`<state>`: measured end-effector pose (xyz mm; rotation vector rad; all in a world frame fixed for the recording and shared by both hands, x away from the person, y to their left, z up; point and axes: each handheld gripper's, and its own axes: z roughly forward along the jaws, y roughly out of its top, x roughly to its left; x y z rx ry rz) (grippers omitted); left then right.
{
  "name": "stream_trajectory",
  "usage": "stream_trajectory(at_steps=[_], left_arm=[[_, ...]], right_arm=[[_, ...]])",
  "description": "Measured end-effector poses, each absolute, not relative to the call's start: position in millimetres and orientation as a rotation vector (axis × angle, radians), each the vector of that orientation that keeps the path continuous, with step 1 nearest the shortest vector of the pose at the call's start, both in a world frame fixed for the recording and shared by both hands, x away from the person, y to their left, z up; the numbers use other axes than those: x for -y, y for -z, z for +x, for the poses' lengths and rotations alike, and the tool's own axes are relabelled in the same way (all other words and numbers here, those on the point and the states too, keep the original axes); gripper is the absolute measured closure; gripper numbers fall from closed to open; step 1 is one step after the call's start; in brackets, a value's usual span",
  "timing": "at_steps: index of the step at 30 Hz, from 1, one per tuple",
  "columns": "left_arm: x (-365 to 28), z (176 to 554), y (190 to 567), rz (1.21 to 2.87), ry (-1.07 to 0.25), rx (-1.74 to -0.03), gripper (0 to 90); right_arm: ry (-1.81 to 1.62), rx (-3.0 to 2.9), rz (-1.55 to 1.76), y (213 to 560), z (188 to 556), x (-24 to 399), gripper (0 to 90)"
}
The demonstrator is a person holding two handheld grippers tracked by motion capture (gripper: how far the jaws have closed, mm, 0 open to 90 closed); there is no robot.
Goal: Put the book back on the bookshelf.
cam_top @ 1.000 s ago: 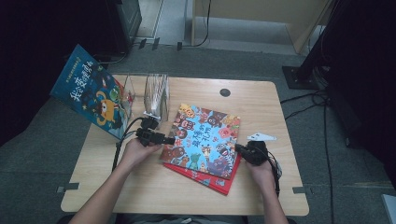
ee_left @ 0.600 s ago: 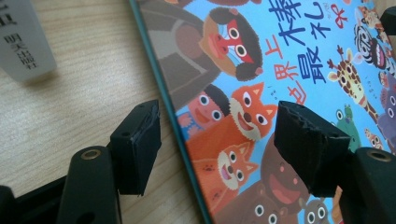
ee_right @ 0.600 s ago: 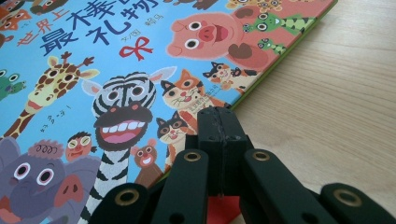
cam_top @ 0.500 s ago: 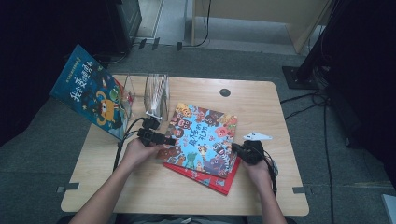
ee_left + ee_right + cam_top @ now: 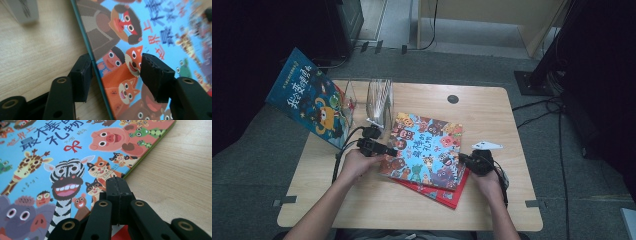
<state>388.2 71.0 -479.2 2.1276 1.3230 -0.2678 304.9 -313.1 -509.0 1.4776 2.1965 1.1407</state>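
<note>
Apparently early in the shelving: shows one blue book leaning in the clear rack at the back left corner of the table, with the picture book lying flat on a red book mid-table. Straddles that top book's left edge with the left gripper, jaws spread and just now closing but not yet pinching, and rests the right gripper, jaws pressed together on nothing, at its right edge. Leaves clamping, lifting and racking to do.
</note>
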Motion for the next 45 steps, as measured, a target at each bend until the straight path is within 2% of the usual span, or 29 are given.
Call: stream_trajectory(at_steps=[2, 8, 15, 22, 24, 26, 29, 31, 34, 39, 45], left_arm=[[-73, 387, 471, 2.105, 0.259, -1.311, 48.6], [-66, 382, 438, 2.141, 0.215, -1.242, 49.8], [-52, 386, 403, 2.133, 0.303, -1.173, 51.7], [-34, 399, 369, 2.159, 0.341, -1.118, 61.4], [-26, 404, 366, 2.174, 0.372, -1.113, 66.2], [-17, 410, 364, 2.231, 0.35, -1.102, 65.9], [-17, 423, 362, 2.178, 0.485, -1.13, 72.7], [-16, 428, 360, 2.176, 0.538, -1.145, 75.6], [-15, 433, 355, 2.208, 0.585, -1.145, 77.4], [-23, 432, 348, 2.21, 0.623, -1.174, 80.9], [-33, 417, 336, 2.236, 0.595, -1.154, 81.0]], right_arm=[[-1.145, -2.202, 1.476, 509, 305, 314, 90.0], [-1.154, -2.206, 1.479, 509, 305, 316, 90.0], [-1.177, -2.225, 1.485, 509, 303, 315, 90.0], [-1.216, -2.263, 1.45, 510, 302, 303, 90.0], [-1.219, -2.291, 1.407, 511, 303, 297, 90.0], [-1.21, -2.31, 1.366, 510, 302, 291, 90.0], [-1.168, -2.331, 1.32, 508, 302, 287, 89.1], [-1.173, -2.326, 1.313, 508, 303, 290, 83.8], [-1.197, -2.273, 1.351, 503, 302, 300, 83.1], [-1.23, -2.185, 1.408, 496, 300, 325, 81.4], [-1.246, -2.15, 1.441, 494, 300, 337, 78.4]])
